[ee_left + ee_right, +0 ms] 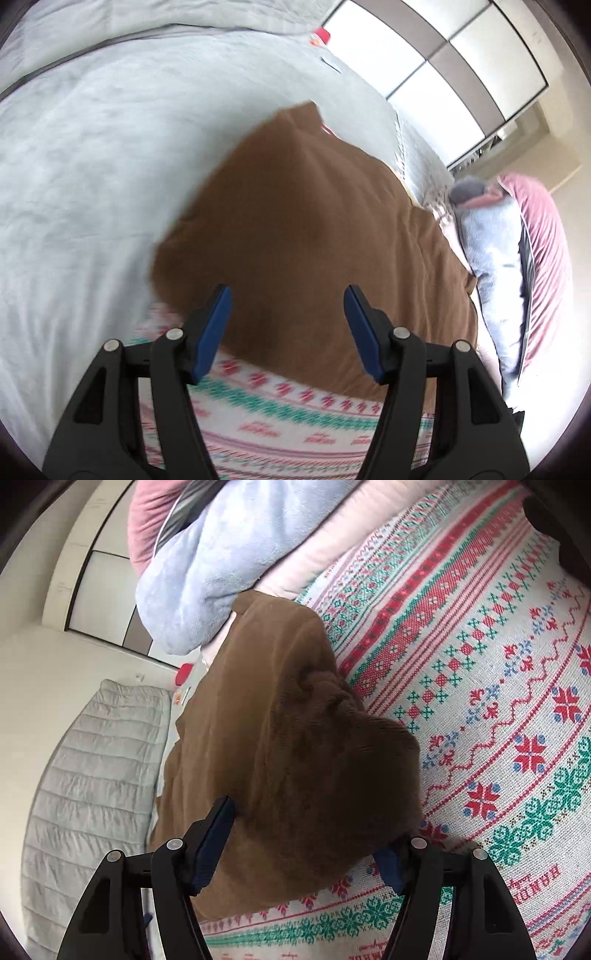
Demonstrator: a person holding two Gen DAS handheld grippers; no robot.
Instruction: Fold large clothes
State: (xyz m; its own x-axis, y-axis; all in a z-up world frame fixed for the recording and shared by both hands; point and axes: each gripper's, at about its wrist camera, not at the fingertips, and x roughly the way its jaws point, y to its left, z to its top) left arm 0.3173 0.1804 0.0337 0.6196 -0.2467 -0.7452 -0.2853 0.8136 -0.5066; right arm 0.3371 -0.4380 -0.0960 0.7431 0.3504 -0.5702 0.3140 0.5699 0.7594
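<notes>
A large brown garment (314, 221) lies spread on the bed, its near edge over a white cloth with red and green patterns (277, 406). My left gripper (288, 291) hovers above the brown fabric, open, with nothing between its blue pads (216, 325). In the right wrist view the brown garment (280, 709) is bunched into a thick fold. My right gripper (295, 805) stands wide around that fold. The fabric drapes over the right fingertip, and the left pad (218, 823) sits at the cloth's edge without pinching it.
A pale duvet (92, 166) covers the bed to the left. A pile of blue fleece (207, 572) and pink bedding (546, 240) lies beside the garment. A quilted grey cover (92, 775), a small red object (183, 674) and panelled wardrobe doors (443, 48) lie beyond.
</notes>
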